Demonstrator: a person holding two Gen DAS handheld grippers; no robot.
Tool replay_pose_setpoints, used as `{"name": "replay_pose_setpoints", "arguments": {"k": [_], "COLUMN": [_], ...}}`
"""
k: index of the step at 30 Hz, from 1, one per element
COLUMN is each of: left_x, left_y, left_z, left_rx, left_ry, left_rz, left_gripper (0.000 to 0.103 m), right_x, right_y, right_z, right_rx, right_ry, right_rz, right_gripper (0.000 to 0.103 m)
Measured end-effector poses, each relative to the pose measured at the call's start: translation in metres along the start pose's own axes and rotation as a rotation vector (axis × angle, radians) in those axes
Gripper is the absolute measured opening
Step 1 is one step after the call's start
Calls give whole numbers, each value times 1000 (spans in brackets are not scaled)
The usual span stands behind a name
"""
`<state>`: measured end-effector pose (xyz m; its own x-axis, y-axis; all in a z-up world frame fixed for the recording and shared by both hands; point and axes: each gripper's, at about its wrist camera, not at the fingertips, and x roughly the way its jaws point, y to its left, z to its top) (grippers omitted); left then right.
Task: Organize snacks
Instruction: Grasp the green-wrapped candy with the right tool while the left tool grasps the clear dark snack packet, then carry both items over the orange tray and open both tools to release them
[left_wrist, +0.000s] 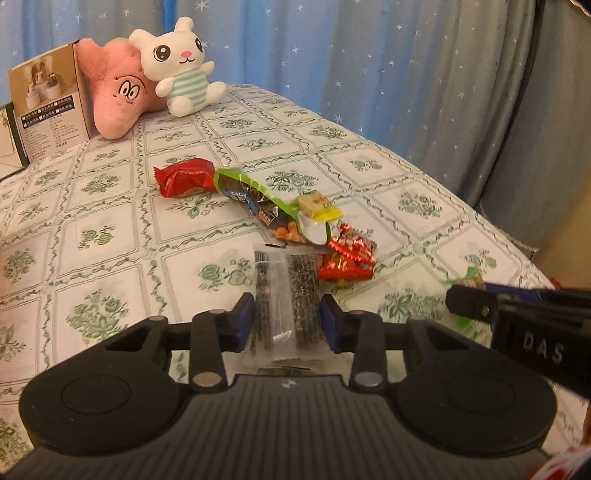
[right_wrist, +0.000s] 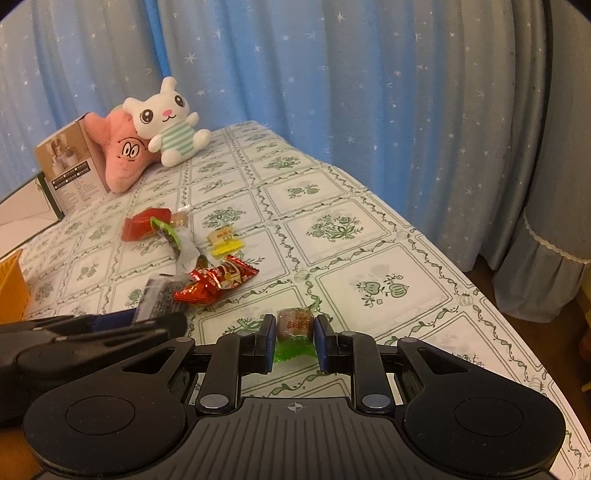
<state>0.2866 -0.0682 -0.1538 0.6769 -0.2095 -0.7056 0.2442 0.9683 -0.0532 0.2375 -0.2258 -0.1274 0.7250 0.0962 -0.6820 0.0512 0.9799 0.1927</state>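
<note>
My left gripper (left_wrist: 287, 317) is shut on a clear packet of dark sesame bars (left_wrist: 286, 295), holding it by its near end. My right gripper (right_wrist: 294, 334) is shut on a small green-wrapped brown candy (right_wrist: 294, 323). Loose snacks lie in a row on the tablecloth: a red packet (left_wrist: 184, 176), a green and black nut bag (left_wrist: 258, 201), a yellow-wrapped sweet (left_wrist: 317, 206) and small red candies (left_wrist: 347, 254). The same pile shows in the right wrist view, with the red candies (right_wrist: 216, 278) nearest. The right gripper also shows at the right of the left wrist view (left_wrist: 517, 314).
A white rabbit plush (left_wrist: 177, 66), a pink star plush (left_wrist: 118, 88) and a cardboard box (left_wrist: 48, 103) stand at the table's far end. An orange container (right_wrist: 11, 288) sits at the left edge. Blue starred curtains hang behind. The table edge (right_wrist: 480, 291) runs along the right.
</note>
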Motion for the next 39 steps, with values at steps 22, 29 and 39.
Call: {"name": "replay_pose_setpoints", "arguments": {"k": [22,29,39], "left_x": [-133,-187,-249], "left_y": [58,85,135], "left_z": [-50,-52,-58], "left_rx": [-167,-222,-294], "left_ry": [-42,-94,-135], "left_rz": [113,168,263], "left_gripper": [33,33,33], "right_x": [-63,-92,-120], "right_y": [58,92,162], "right_z": [-19,-25,-26], "right_rx": [-140,-183,-273], "right_ry": [-64,-81,-100], "right_rz": [161,227,354], "right_gripper": [22,22,22]}}
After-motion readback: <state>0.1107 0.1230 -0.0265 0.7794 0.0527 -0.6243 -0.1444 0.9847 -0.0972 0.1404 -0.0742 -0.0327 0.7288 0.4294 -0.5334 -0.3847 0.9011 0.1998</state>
